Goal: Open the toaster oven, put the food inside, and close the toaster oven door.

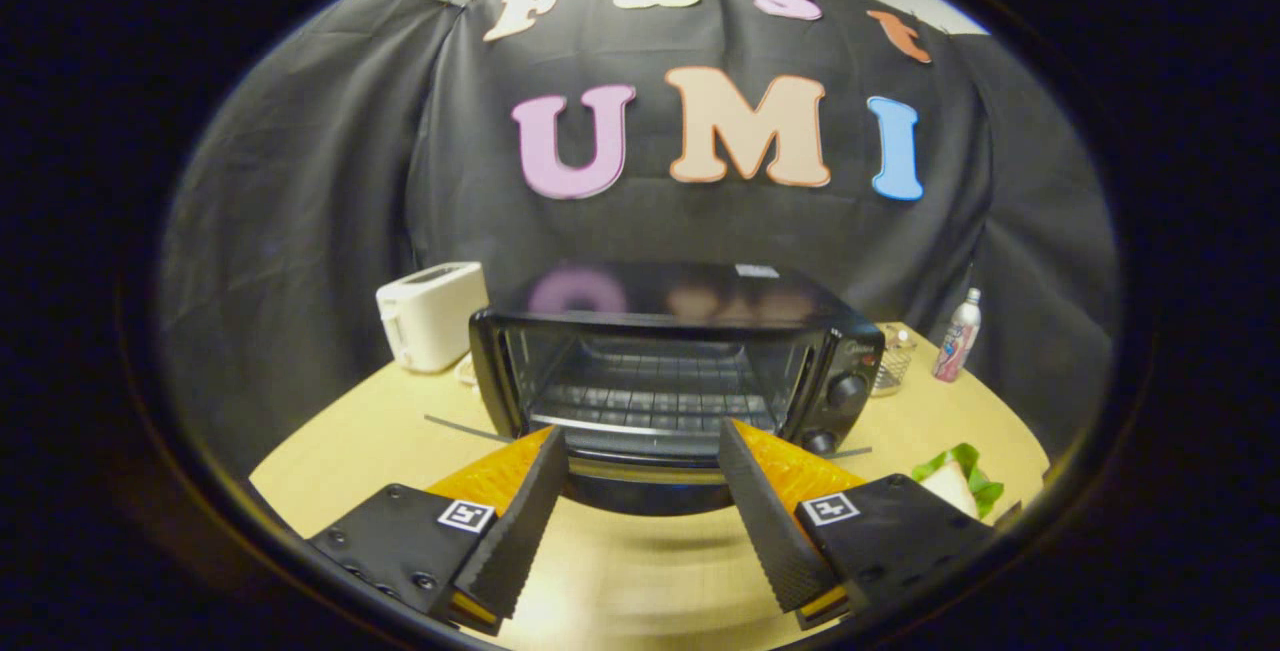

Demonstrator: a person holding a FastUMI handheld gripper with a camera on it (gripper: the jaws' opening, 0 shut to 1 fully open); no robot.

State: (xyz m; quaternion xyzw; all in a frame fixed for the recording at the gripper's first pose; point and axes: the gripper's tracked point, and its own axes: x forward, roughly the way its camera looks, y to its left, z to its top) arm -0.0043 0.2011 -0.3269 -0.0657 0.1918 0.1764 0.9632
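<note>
A black toaster oven (670, 371) stands on the wooden table (350, 451) just ahead of my fingers. Its door (650, 493) is folded down toward me, and the wire rack (650, 401) inside looks bare. My gripper (642, 436) is open, its fingertips wide apart on either side of the lowered door's front edge, with nothing held between them. The food, a sandwich with green lettuce (955, 479), lies on the table to the right of the oven, partly hidden behind my right finger's mount.
A white pop-up toaster (430, 316) sits behind the oven to its left. To the oven's right stand a small clear glass container (890, 356) and a slim bottle (957, 336). The oven's knobs (845, 391) are on its right front panel.
</note>
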